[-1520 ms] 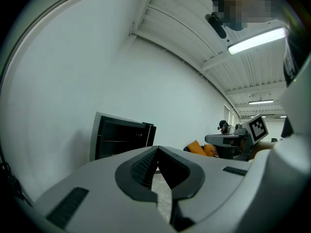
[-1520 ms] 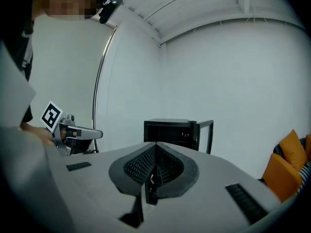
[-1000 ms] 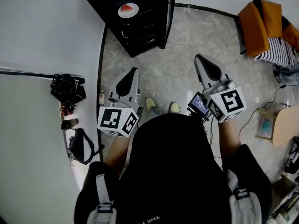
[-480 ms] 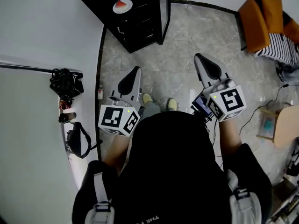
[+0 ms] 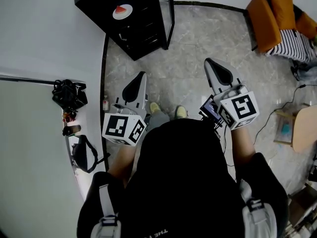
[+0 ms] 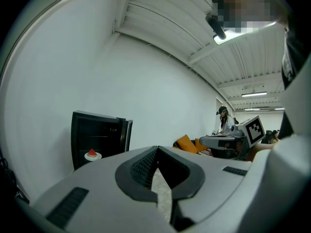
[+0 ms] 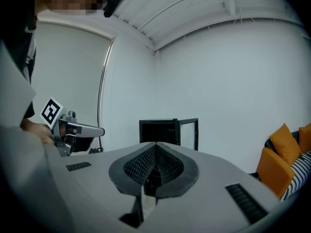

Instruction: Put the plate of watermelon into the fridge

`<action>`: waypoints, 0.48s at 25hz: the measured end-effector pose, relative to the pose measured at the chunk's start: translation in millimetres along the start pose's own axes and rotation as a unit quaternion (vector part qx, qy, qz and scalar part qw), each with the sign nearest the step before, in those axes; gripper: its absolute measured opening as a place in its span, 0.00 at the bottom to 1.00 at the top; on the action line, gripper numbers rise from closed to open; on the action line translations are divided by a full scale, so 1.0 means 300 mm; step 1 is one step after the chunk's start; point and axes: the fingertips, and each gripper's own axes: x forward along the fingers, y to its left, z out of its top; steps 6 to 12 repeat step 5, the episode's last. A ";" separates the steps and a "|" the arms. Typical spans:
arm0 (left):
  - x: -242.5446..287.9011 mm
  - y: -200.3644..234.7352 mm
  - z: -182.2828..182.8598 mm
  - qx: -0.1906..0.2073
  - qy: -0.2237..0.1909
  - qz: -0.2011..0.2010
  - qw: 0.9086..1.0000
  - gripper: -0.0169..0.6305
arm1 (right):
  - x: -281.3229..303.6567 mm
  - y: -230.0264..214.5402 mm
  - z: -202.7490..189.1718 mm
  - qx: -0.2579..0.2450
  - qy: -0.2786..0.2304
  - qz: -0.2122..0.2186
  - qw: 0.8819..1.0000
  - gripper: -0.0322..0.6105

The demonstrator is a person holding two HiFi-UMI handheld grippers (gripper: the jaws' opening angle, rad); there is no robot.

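Note:
A white plate with a red watermelon wedge (image 5: 122, 11) (image 6: 92, 155) shows against the dark open front of the black fridge (image 5: 143, 29) (image 6: 97, 135) (image 7: 163, 130), on a shelf as far as I can tell. The fridge's glass door (image 5: 170, 14) stands open. My left gripper (image 5: 140, 76) (image 6: 157, 148) is shut with nothing in it, held at waist height well short of the fridge. To its right my right gripper (image 5: 208, 61) (image 7: 155, 143) is also shut and empty, and it points at the fridge.
An orange chair (image 5: 270, 14) with striped cloth stands at the back right. Black bags (image 5: 69, 93) lie by the white partition on the left. A cable and a wooden tabletop (image 5: 304, 128) are at the right. A person (image 6: 224, 120) stands far off.
The fridge and plate have slid up and to the left in the head view. Both grippers stay shut at the same spot in front of the body.

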 end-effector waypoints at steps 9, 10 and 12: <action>0.009 0.001 0.024 0.005 -0.006 0.001 1.000 0.04 | -0.006 -0.003 -0.012 0.013 0.019 -0.005 1.000 0.06; 0.009 0.001 0.024 0.005 -0.006 0.001 1.000 0.04 | -0.006 -0.003 -0.012 0.013 0.019 -0.005 1.000 0.06; 0.009 0.001 0.024 0.005 -0.006 0.001 1.000 0.04 | -0.006 -0.003 -0.012 0.013 0.019 -0.005 1.000 0.06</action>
